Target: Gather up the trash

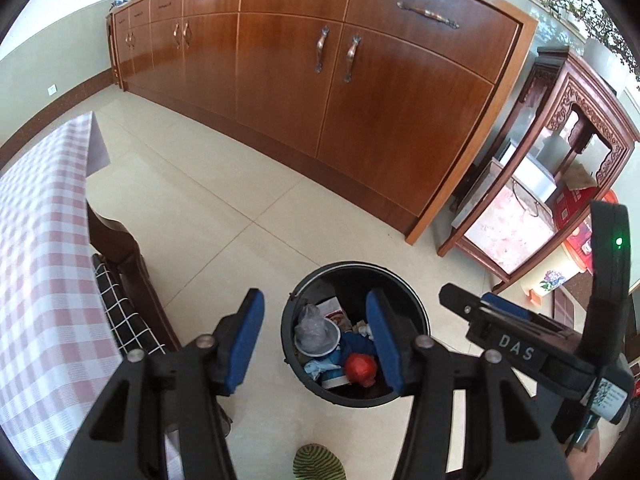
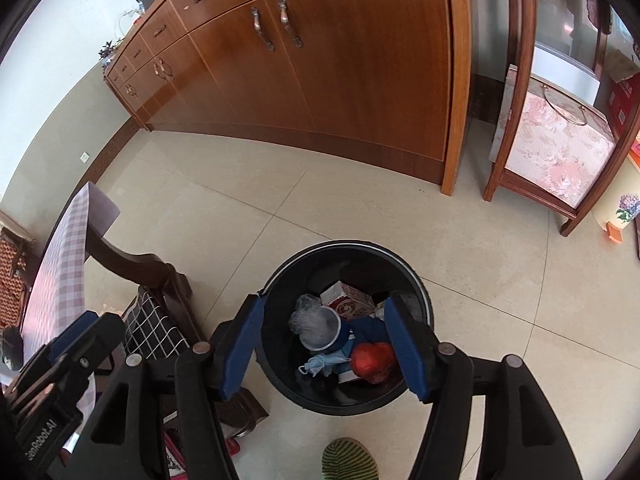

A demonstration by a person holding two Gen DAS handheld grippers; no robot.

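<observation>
Tabletop with a pink checked cloth fills the left edge of the left wrist view, and the stretch of it that shows carries no litter; most of its surface lies out of frame, so whether more trash waits there cannot be told. Just right of it, a dark wooden chair with a black grid cushion stands on the tiled floor, which looks bare of rubbish as far as both views reach.

Next comes the left hand-held gripper, its blue pads spread apart with nothing between them, hanging above the black bin. Inside the bin lie the collected pieces: a clear plastic cup with crumpled film, a printed carton, a pale blue face mask and a red bundle.

Further right, the right hand-held gripper also stands open and empty over the same bin. With both pairs of pads free and the trash resting in the bin, the drop looks finished, and this round of collecting seems largely done. What may remain is any litter outside these views. A green striped slipper shows at the bottom edge, near the bin.
</observation>
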